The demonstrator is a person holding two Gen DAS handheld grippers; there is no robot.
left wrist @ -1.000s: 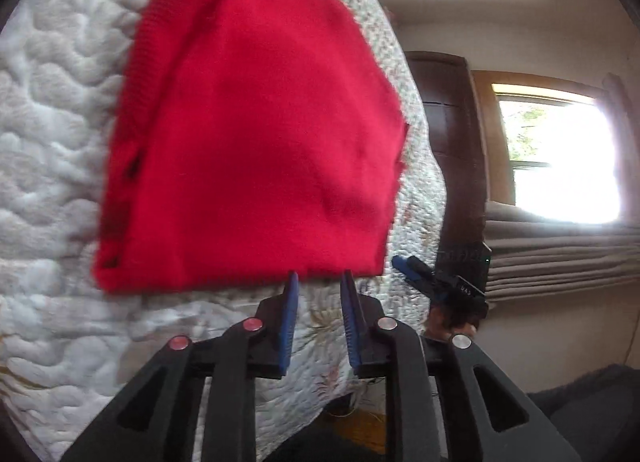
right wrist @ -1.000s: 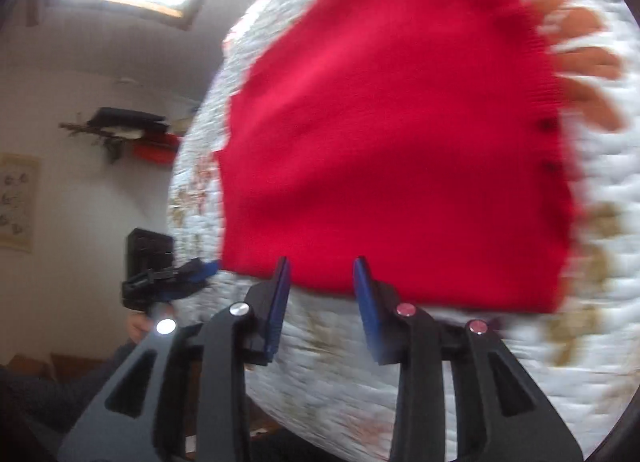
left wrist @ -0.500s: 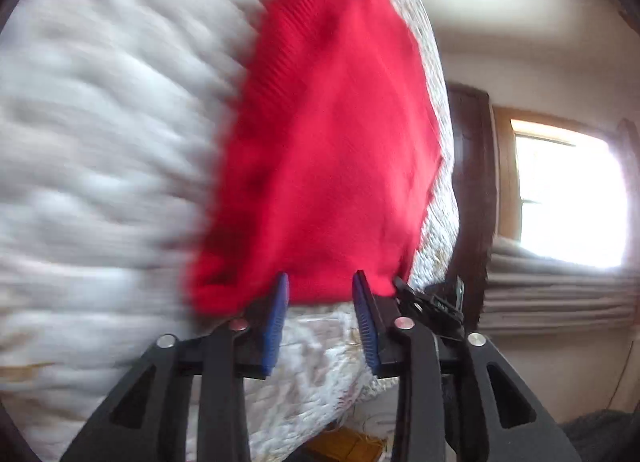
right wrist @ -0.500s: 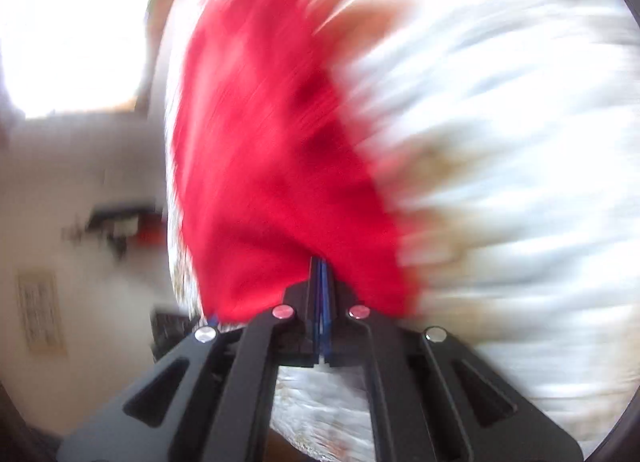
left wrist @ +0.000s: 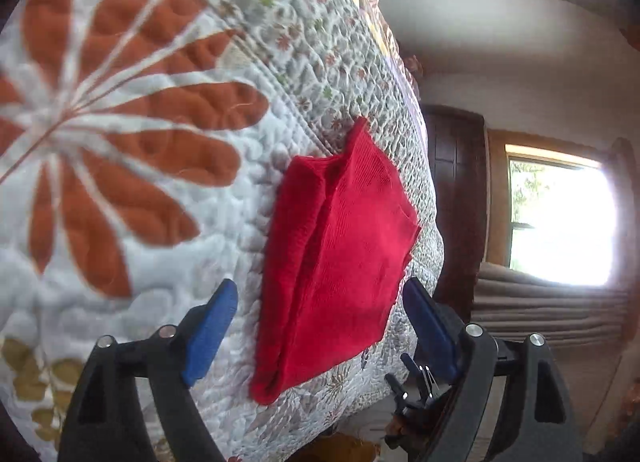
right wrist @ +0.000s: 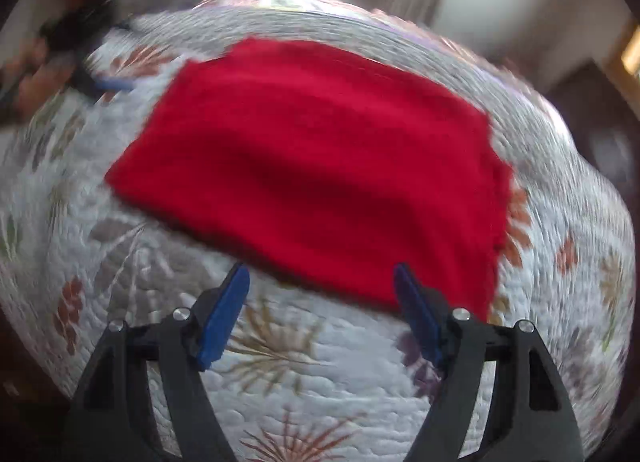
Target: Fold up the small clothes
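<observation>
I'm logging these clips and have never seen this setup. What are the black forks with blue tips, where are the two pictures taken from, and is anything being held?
No robot here: a person holds a hand-held gripper in each hand, and each carries a fisheye camera looking along its two blue-padded fingers. One picture looks out from the left gripper, the other from the right gripper. Both have their jaws wide apart and hold nothing. Ahead of them lies a folded red knitted garment on a white quilted bedspread with orange flower patterns. The right view is motion-blurred.
</observation>
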